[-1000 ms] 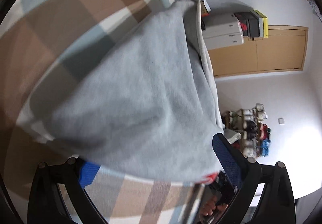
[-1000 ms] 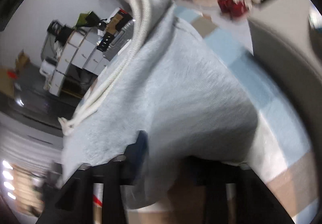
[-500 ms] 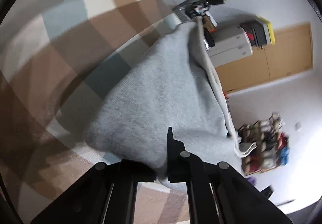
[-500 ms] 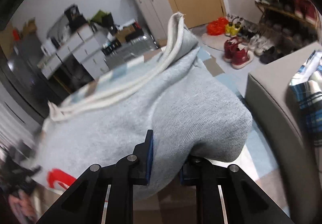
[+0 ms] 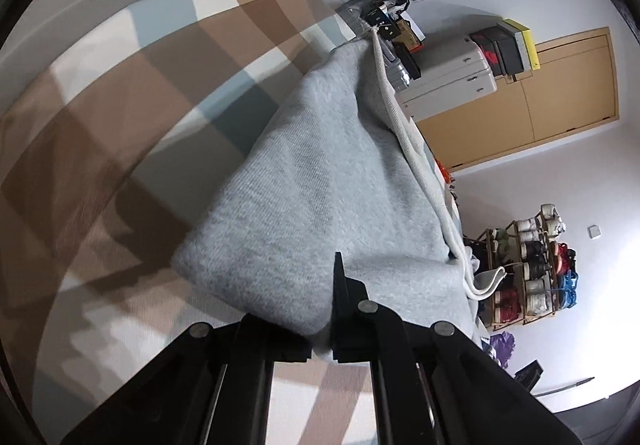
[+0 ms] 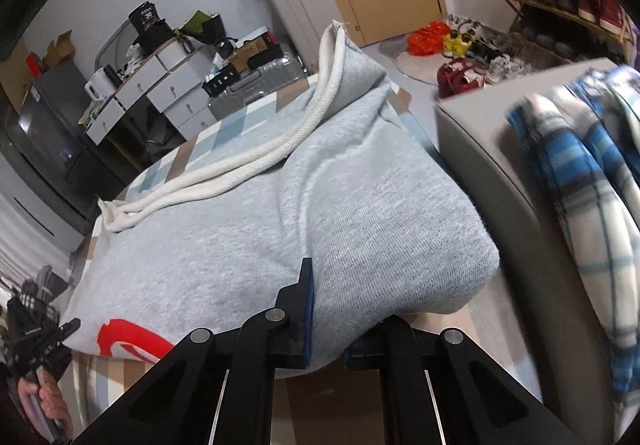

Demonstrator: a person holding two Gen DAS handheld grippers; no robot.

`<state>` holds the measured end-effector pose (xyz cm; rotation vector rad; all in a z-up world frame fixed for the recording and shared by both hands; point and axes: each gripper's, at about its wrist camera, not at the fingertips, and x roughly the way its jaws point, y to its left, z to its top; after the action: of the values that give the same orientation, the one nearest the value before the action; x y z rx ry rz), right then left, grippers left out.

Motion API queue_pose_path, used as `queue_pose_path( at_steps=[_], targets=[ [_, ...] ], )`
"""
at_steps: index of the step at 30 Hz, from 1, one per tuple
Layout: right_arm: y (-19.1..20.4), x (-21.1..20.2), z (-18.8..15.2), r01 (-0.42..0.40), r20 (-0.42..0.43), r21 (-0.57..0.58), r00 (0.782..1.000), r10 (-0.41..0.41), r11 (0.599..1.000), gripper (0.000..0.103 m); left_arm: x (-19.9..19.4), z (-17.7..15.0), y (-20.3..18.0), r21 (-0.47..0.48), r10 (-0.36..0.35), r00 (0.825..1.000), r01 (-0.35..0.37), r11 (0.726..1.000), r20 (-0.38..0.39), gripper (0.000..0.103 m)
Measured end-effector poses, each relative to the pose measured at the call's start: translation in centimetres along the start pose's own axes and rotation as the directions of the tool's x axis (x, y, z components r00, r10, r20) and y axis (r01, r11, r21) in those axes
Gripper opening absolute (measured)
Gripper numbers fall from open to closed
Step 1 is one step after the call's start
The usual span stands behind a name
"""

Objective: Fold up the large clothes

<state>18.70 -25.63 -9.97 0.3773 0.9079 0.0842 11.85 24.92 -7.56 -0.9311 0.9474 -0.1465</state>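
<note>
- Hoodie (image 5: 320, 185) lies on the checked blanket (image 5: 120, 117), both my grippers pinching its near edge: left gripper (image 5: 322, 341), and right gripper (image 6: 326, 345) whose jaws just finished closing.
- Only right view catches the red print (image 6: 128, 341) and plaid shirt (image 6: 580, 185) beside it.
- Drawstring (image 6: 256, 161) trails across the top.

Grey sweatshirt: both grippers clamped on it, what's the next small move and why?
Probably lift both corners together and carry them toward the white-banded edge. The left gripper is shut on a fold of the grey sweatshirt; the right gripper has just been closing and pinches a thick bunch. The cloth lies bunched on the checked cover, so folding needs both ends moving in step.
</note>
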Motion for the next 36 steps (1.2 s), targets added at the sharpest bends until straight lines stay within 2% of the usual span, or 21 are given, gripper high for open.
queue_pose_path(
  at_steps=[5,10,14,16,18,19,20,21,22,24,25,28,30,32,34,36],
  targets=[
    [-1.4,-2.5,-2.3,-0.044,-0.062,-0.035,0.997,0.042,0.998,0.009,-2.2,-2.1,0.7,0.013,-0.024,0.999,0.024,1.0,-0.023,0.002],
    [-2.5,-5.0,-4.9,-0.087,-0.108,-0.126,0.991,0.074,0.988,0.009,-5.2,-6.3,1.2,0.081,-0.017,1.0,0.019,0.997,-0.024,0.002],
    [-4.3,-6.6,-6.8,-0.118,-0.137,-0.113,0.985,0.102,0.987,0.009,-6.1,-8.4,1.7,0.113,-0.005,0.999,0.011,0.994,-0.053,0.002],
    [-4.4,-7.0,-7.5,-0.093,-0.118,-0.118,0.99,0.079,0.989,0.014,-5.9,-8.9,2.0,0.126,0.01,0.997,0.0,0.992,-0.077,0.002],
    [-4.3,-7.1,-8.0,-0.074,-0.13,-0.101,0.99,0.061,0.992,0.021,-5.0,-8.6,2.2,0.128,0.023,0.99,-0.005,0.992,-0.141,0.002],
    [-4.2,-7.1,-8.2,-0.077,-0.153,-0.094,0.986,0.062,0.993,0.023,-4.6,-8.3,2.3,0.132,0.026,0.983,-0.002,0.991,-0.182,0.006],
    [-4.1,-7.2,-8.3,-0.078,-0.175,-0.088,0.983,0.062,0.993,0.031,-4.3,-7.9,2.5,0.132,0.031,0.975,-0.002,0.991,-0.222,0.018],
    [-4.0,-7.6,-8.4,-0.079,-0.181,-0.086,0.981,0.063,0.993,0.042,-4.3,-7.7,2.6,0.124,0.023,0.967,0.009,0.992,-0.255,0.025],
    [-3.9,-8.3,-8.5,-0.081,-0.175,-0.089,0.982,0.065,0.993,0.045,-4.9,-7.1,2.6,0.118,0.001,0.968,0.029,0.993,-0.249,0.033],
    [-4.0,-9.7,-8.8,-0.061,-0.149,-0.105,0.988,0.045,0.993,0.049,-6.5,-6.6,1.8,0.167,0.014,0.981,0.019,0.986,-0.193,0.046],
    [-3.8,-10.7,-9.0,-0.059,-0.137,-0.12,0.99,0.043,0.991,0.051,-7.4,-6.3,1.2,0.196,0.022,0.985,0.012,0.98,-0.169,0.057],
    [-2.8,-14.1,-8.3,-0.027,-0.032,-0.183,0.999,0.021,0.983,0.071,-9.2,-6.2,-1.4,0.288,0.021,0.994,0.011,0.958,-0.107,0.084],
    [-1.8,-15.6,-8.0,-0.028,0.025,-0.226,0.999,0.034,0.974,0.093,-9.3,-6.1,-4.3,0.388,0.045,0.997,-0.018,0.921,-0.061,0.086],
    [-0.3,-16.2,-6.6,-0.005,0.071,-0.286,0.997,0.026,0.958,0.098,-8.1,-5.7,-7.5,0.468,0.052,0.997,-0.019,0.883,-0.057,0.086],
    [1.0,-15.1,-5.1,0.037,0.08,-0.328,0.997,-0.011,0.944,0.101,-6.2,-5.2,-9.6,0.491,0.044,0.996,0.0,0.871,-0.079,0.086],
    [2.1,-12.3,-3.8,0.142,0.07,-0.389,0.99,-0.125,0.91,0.101,-4.5,-5.5,-10.6,0.512,0.023,0.994,0.036,0.858,-0.107,0.086]
  ],
)
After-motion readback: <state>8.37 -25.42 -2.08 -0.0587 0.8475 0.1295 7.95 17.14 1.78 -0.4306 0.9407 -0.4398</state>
